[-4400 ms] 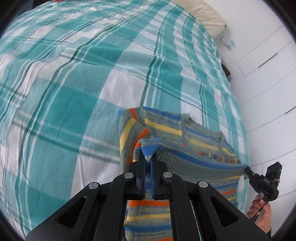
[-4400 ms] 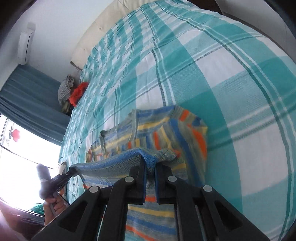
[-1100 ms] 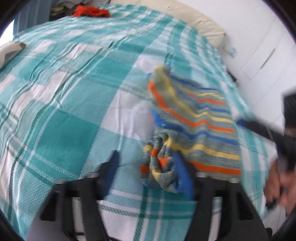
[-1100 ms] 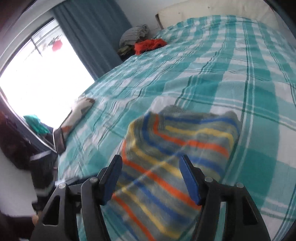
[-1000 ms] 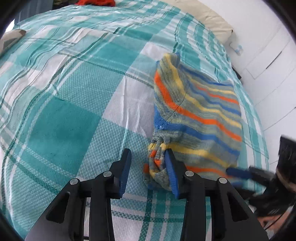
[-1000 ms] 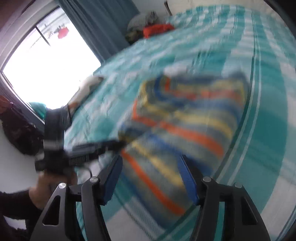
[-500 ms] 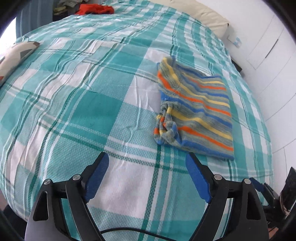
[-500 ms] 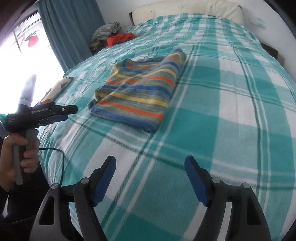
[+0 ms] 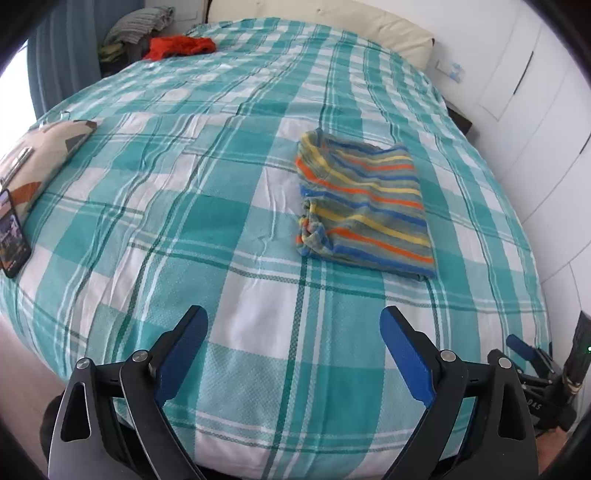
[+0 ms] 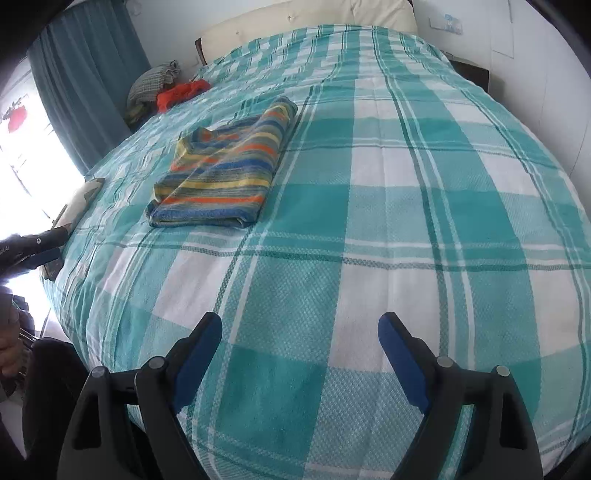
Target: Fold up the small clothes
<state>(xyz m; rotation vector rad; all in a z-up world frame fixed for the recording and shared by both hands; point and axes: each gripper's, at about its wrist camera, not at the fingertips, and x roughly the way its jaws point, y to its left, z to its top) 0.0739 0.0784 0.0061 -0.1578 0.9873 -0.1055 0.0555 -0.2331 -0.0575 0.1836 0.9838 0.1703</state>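
A small striped sweater (image 9: 364,206), grey with blue, orange and yellow bands, lies folded into a flat rectangle on the teal plaid bedspread (image 9: 221,229). It also shows in the right wrist view (image 10: 225,173), at the left middle of the bed. My left gripper (image 9: 293,338) is open and empty, held over the bed's near edge, well short of the sweater. My right gripper (image 10: 299,341) is open and empty too, over the near part of the bedspread (image 10: 406,221), to the right of the sweater and far from it.
A red garment (image 9: 179,46) and a grey pile (image 9: 142,24) lie at the bed's far left corner. A patterned cushion (image 9: 40,155) and a phone (image 9: 13,232) sit at the left edge. White wardrobe doors (image 9: 535,92) stand to the right. Teal curtains (image 10: 85,74) hang by the window.
Both grippers let go of the sweater, opened wide and pulled back toward the bed's near edge. The sweater now lies folded and still.
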